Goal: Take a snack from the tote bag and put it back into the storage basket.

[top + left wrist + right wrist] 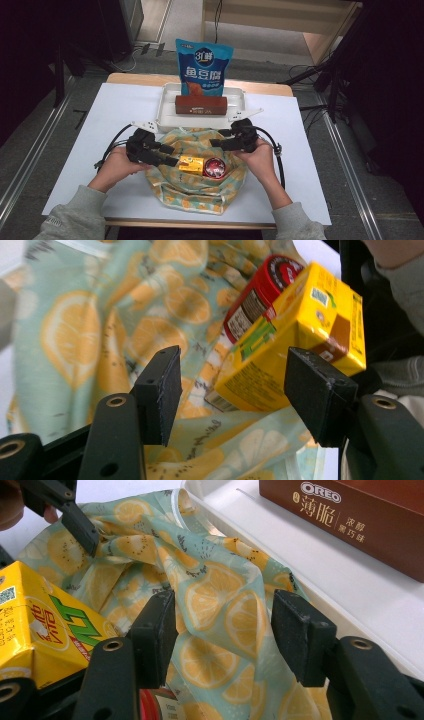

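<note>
A lemon-print cloth bag point(195, 192) lies open at the table's front centre. Inside it are a yellow drink carton point(191, 164) and a red can point(214, 168). My left gripper point(170, 155) is at the bag's left rim. Its jaws stand open point(232, 385), with the yellow carton point(300, 330) and the red can point(260, 295) just beyond them. My right gripper point(219, 138) is at the bag's far right rim. It is open point(222, 630), and a raised fold of the lemon cloth point(220, 600) sits between its jaws. The carton point(45, 630) shows at its left.
Behind the bag stands a white tray point(167, 107) holding a brown Oreo box point(201, 105) and an upright blue snack bag point(203, 67). The tray wall point(320, 580) is close beside my right gripper. White table surface point(90, 150) extends on both sides.
</note>
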Available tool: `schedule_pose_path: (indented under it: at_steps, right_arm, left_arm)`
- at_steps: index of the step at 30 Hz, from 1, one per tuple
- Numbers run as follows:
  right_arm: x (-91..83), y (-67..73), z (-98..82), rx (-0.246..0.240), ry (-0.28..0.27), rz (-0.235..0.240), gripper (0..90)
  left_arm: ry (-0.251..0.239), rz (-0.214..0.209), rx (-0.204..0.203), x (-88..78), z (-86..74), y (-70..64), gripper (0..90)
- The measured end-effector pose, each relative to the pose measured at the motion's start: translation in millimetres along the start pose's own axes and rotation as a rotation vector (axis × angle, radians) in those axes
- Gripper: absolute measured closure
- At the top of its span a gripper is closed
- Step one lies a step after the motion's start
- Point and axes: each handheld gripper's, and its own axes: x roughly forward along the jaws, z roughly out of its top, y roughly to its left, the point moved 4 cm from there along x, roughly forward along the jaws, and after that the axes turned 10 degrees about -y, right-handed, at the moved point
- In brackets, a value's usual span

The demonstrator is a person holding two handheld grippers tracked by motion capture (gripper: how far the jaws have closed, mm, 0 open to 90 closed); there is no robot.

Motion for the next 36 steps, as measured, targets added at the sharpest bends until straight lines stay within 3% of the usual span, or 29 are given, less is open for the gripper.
schedule_pose_path:
  at_steps: [4, 6, 15, 23, 28, 36]
  right_arm:
    - [-1.2, -0.2, 0.3, 0.005, -0.001, -0.003, 44.8]
    - [-2.4, -0.2, 1.0, 0.006, -0.006, -0.001, 44.4]
    - [-7.5, 0.6, 0.2, 0.013, -0.012, -0.001, 42.3]
    - [-10.8, -0.5, -0.2, 0.02, -0.018, -0.004, 42.1]
    - [-11.0, -1.9, 0.0, 0.018, -0.022, -0.004, 42.1]
    - [-12.9, -2.3, 0.0, 0.015, -0.023, -0.009, 42.1]
  left_arm:
    - [0.029, 0.003, 0.033, 2.7, -2.0, -4.0, 40.3]
    - [0.023, -0.007, 0.015, 2.7, -3.4, -4.3, 40.0]
    - [0.038, -0.04, 0.004, 1.7, -8.4, -11.3, 39.7]
    - [0.037, -0.038, 0.016, 0.7, -11.9, -17.8, 37.8]
    - [0.031, -0.022, 0.046, 3.3, -11.2, -22.8, 37.4]
    - [0.044, -0.032, 0.049, 3.9, -13.3, -25.8, 37.1]
